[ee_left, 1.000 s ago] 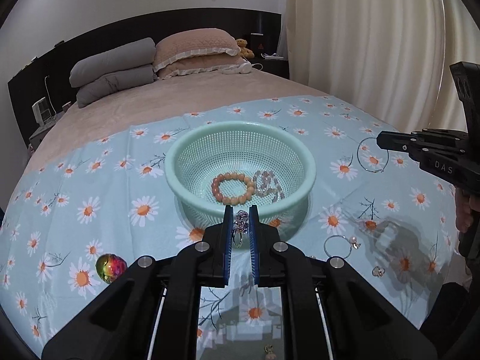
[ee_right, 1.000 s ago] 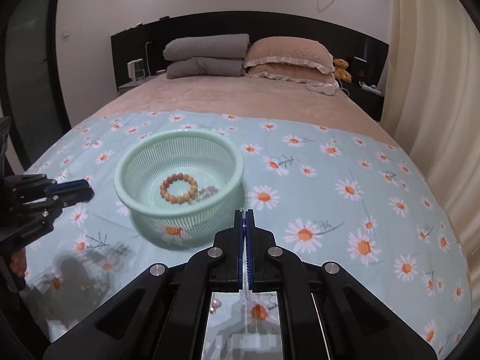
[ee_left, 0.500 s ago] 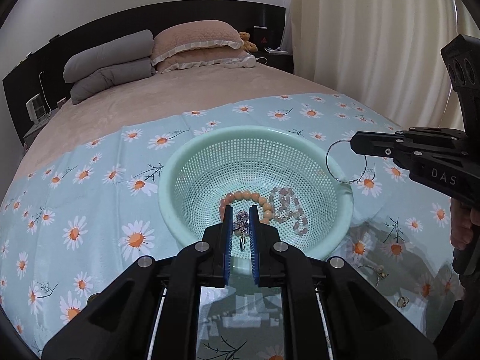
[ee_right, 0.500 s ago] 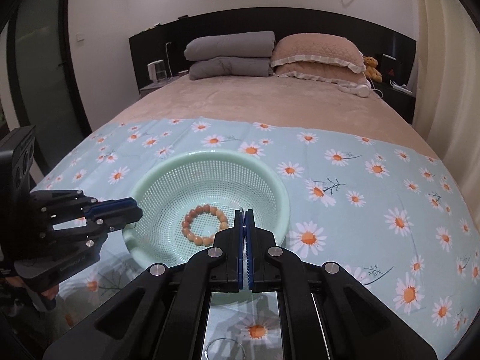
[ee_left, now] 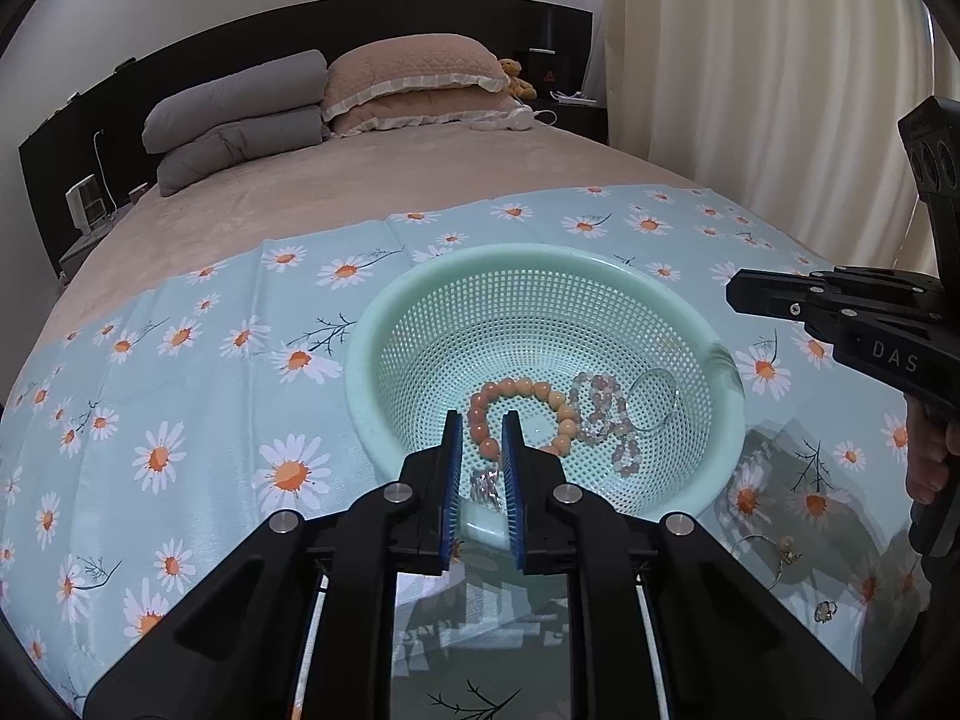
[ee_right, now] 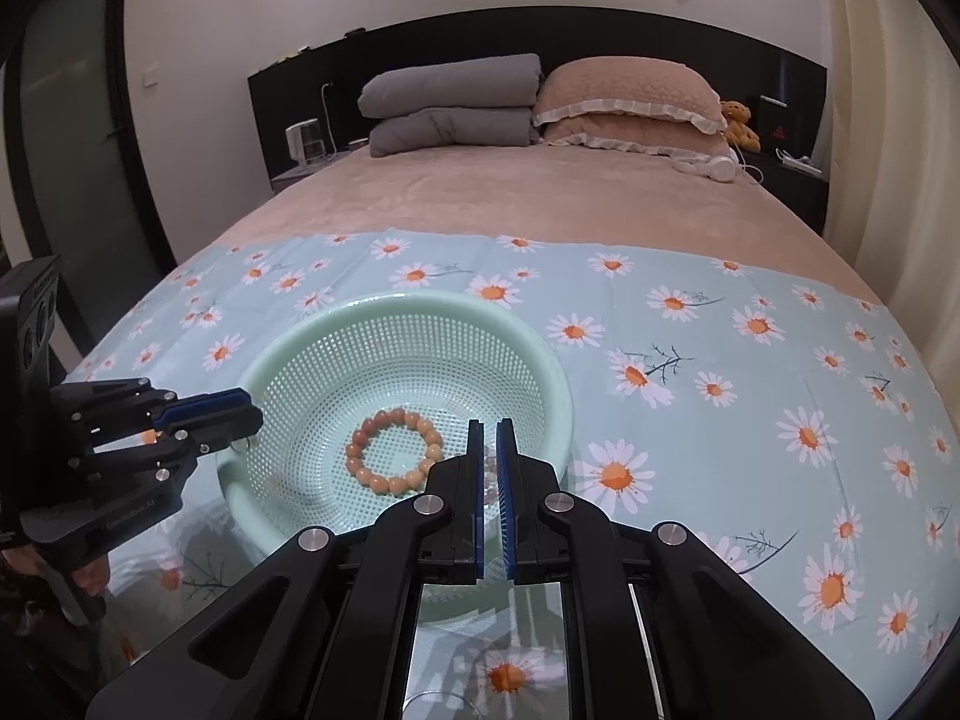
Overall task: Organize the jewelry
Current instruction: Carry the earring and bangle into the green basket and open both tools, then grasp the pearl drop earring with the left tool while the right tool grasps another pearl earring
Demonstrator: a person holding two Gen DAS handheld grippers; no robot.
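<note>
The basket (ee_left: 543, 276) lies on the cloth (ee_left: 180, 390), bracelets (ee_left: 522, 414) inside, pillows (ee_left: 414, 84) behind.

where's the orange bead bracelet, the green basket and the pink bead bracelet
orange bead bracelet (ee_right: 393, 450), right wrist view, on a bead on the ring's left side
green basket (ee_left: 528, 253), left wrist view, on the far rim
pink bead bracelet (ee_left: 603, 414), left wrist view, on the middle beads

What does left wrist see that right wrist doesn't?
Left wrist only: a thin ring in the basket, a hoop and small earrings on the cloth at right, the sparkly piece by its open fingers. Right wrist only: the dark door. Both: green basket, orange bracelet, pillows.
</note>
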